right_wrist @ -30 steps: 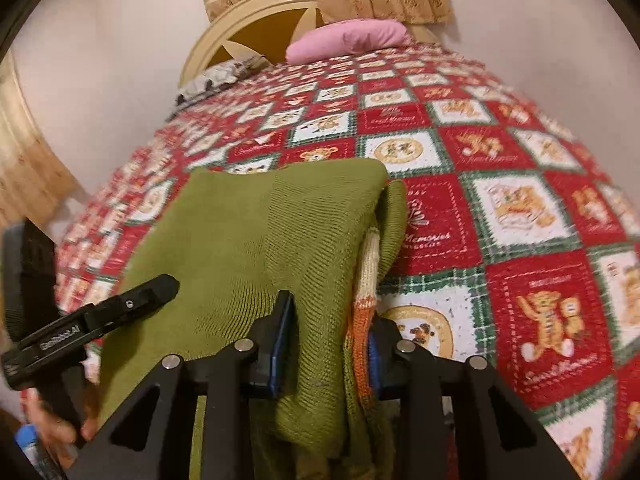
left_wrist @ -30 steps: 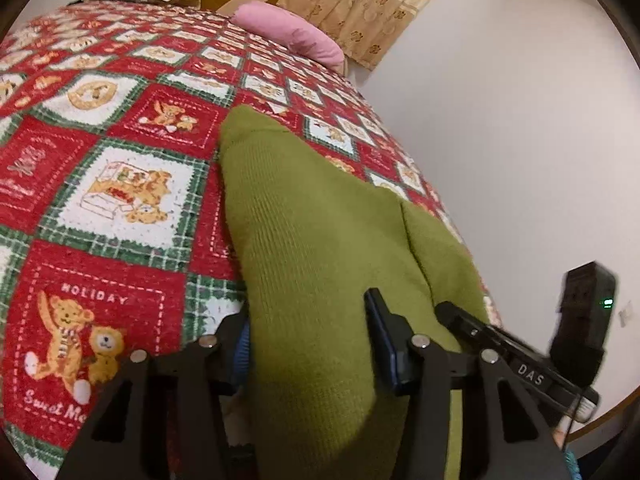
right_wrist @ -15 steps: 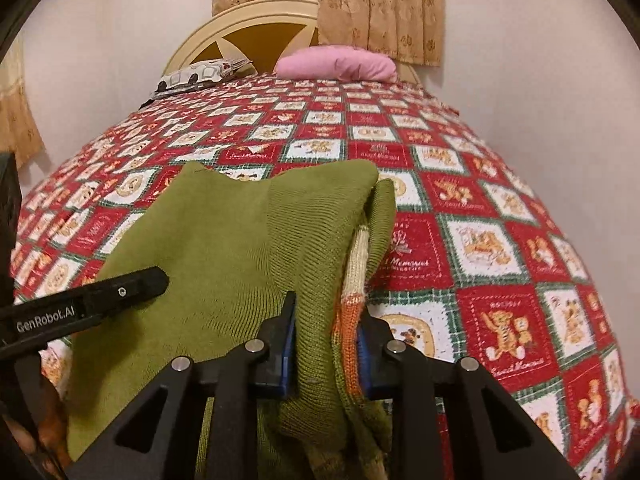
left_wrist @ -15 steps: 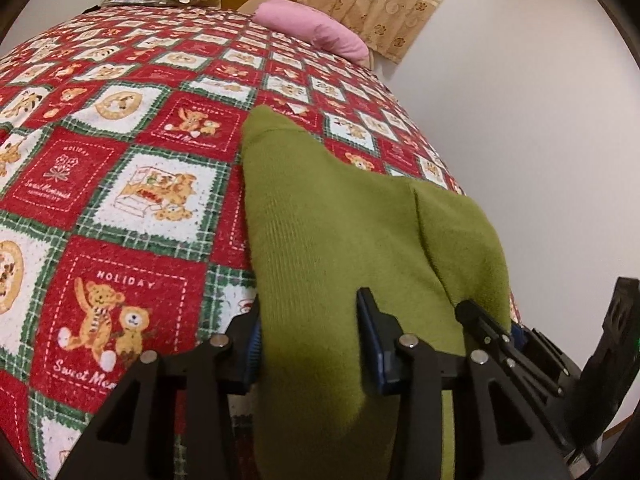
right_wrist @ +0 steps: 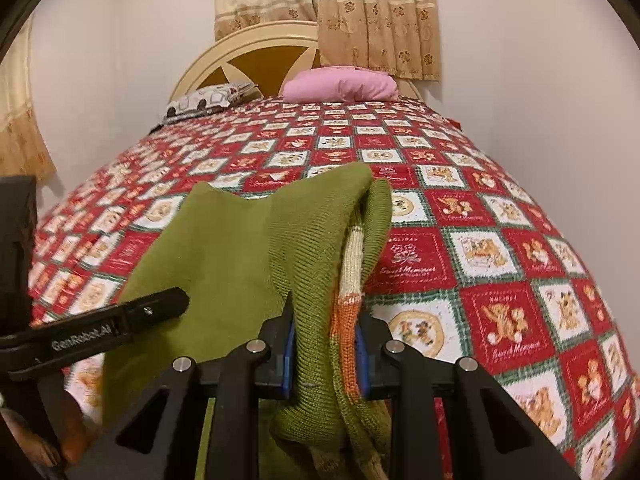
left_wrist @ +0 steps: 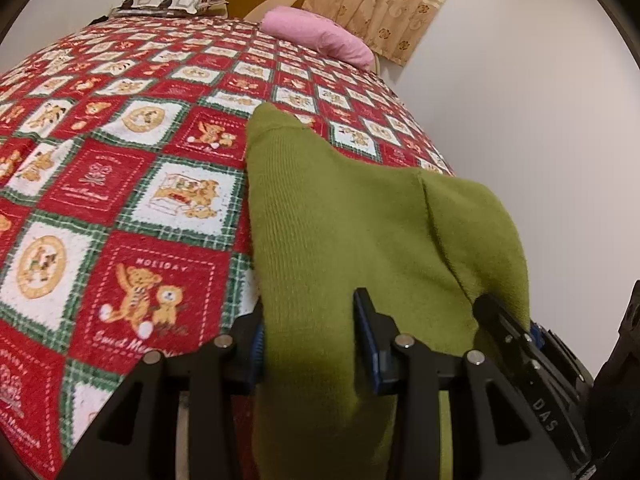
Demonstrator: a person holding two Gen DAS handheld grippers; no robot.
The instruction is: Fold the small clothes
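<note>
A small green knit sweater (left_wrist: 360, 220) lies on the bed, its near edge lifted off the blanket by both grippers. My left gripper (left_wrist: 310, 332) is shut on a thick fold of the green fabric at the sweater's left near corner. The right gripper (right_wrist: 325, 332) is shut on the bunched right near edge, where an orange and cream striped band (right_wrist: 352, 280) shows. The sweater (right_wrist: 240, 248) slopes away from the jaws onto the bed. Each view catches the other gripper: the left one (right_wrist: 152, 312) at the lower left, the right one (left_wrist: 512, 328) at the lower right.
The bed wears a red, green and white teddy-bear blanket (left_wrist: 120, 200). A pink pillow (right_wrist: 344, 88) and a patterned pillow (right_wrist: 208, 100) lie by the cream headboard (right_wrist: 256, 44). A white wall (left_wrist: 520, 100) runs close along the bed's right side. Curtains (right_wrist: 328, 12) hang behind.
Both grippers have risen and drawn back with the sweater's near edge, lifting it off the blanket. Their jaws have narrowed on the fabric. More of the headboard and curtain shows now.
</note>
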